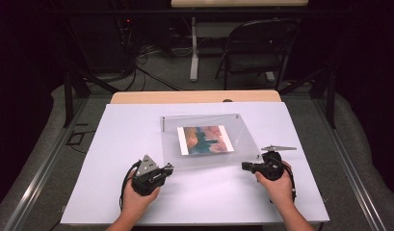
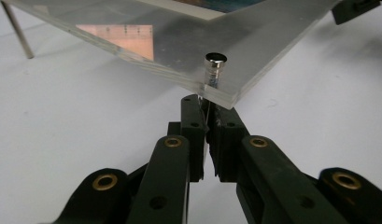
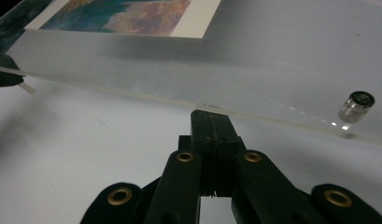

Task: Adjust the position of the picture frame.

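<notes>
Both black grippers, left gripper [image 1: 168,168] and right gripper [image 1: 244,166], show brass rivets, trailing cables, grey 3-cornered plates.

A lab: black curtains, floor cables [image 1: 151,53], folding chair [image 1: 252,48].

A white sheet [image 1: 137,130] covers the wooden table [image 1: 194,96]. Beyond the far edge, a dark folding chair [image 1: 255,50] stands on the right, with cables [image 1: 146,62] on the grey floor [image 1: 175,72] left.

Both hands rest low, left claw [image 1: 169,168] nearly closed, right claw [image 1: 244,166] fully closed.
</notes>
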